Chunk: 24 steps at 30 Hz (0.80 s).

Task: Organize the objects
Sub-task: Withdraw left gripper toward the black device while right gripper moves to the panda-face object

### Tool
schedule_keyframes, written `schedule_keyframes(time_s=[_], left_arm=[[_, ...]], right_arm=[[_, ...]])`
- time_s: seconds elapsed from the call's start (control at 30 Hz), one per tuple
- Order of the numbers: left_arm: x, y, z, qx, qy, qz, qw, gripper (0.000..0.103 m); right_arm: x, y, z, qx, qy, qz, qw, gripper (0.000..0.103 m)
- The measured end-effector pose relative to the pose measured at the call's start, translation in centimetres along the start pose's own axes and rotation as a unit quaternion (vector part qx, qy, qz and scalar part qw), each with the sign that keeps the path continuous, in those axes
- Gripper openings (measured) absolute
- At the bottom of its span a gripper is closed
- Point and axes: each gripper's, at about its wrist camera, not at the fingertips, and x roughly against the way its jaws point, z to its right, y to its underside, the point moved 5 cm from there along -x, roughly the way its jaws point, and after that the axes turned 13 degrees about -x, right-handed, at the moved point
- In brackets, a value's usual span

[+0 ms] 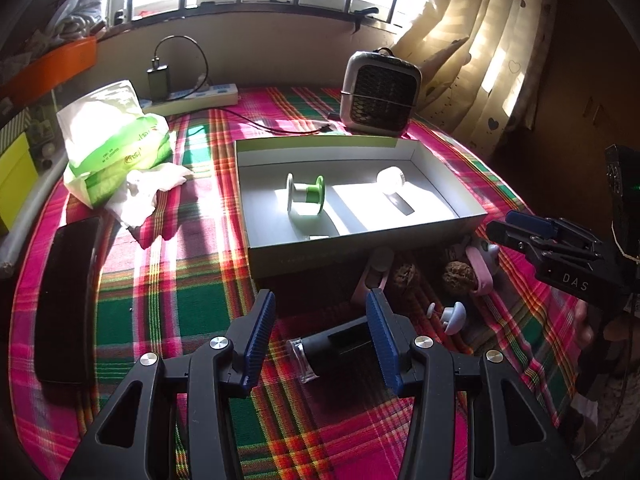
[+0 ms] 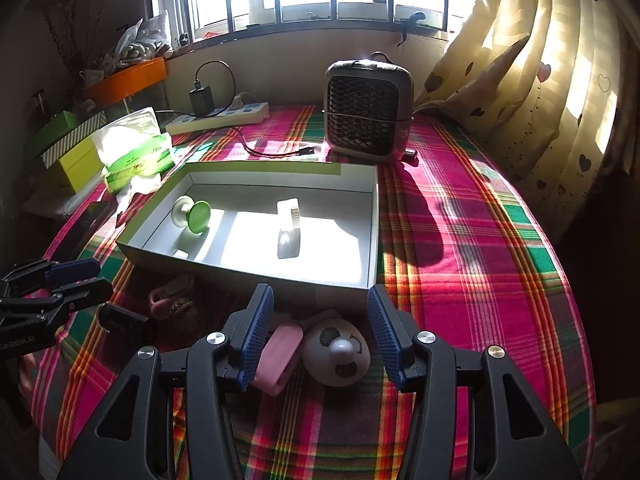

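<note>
An open cardboard box [image 1: 360, 236] [image 2: 248, 268] lies on the plaid cloth and holds a green and white spool [image 1: 305, 193] [image 2: 192, 214] and a white tape roll [image 1: 391, 180] [image 2: 289, 210]. My left gripper [image 1: 322, 340] is open around a dark bottle with a clear cap [image 1: 336, 346] lying on the cloth. My right gripper [image 2: 318, 338] [image 1: 524, 226] is open above a round white face toy [image 2: 340, 354] and a pink piece [image 2: 280, 352]. Two walnuts [image 1: 460, 274], a pink item [image 1: 482, 270] and a small white mushroom-shaped piece [image 1: 450, 316] lie in front of the box.
A small heater [image 1: 380, 92] [image 2: 366, 108] stands behind the box with a power strip [image 1: 192, 98] and charger. A green tissue pack [image 1: 116, 144] and a black phone [image 1: 66, 300] lie to the left. Curtains [image 2: 540, 80] hang on the right.
</note>
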Motion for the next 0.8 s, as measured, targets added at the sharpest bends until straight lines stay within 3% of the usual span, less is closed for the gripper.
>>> schedule_keyframes(time_s=[0.3,0.8], left_arm=[[-0.2,1.5,0.9,-0.008,0.020,-0.008,0.9997,0.046],[-0.8,1.8,0.7,0.005,0.033,-0.016,0.9993,0.048]], right_arm=[[0.1,1.4,2.6,-0.026,0.017,-0.012,0.999,0.050],[-2.0,2.4,2.0,-0.012,0.002,-0.045,0.999,0.051]])
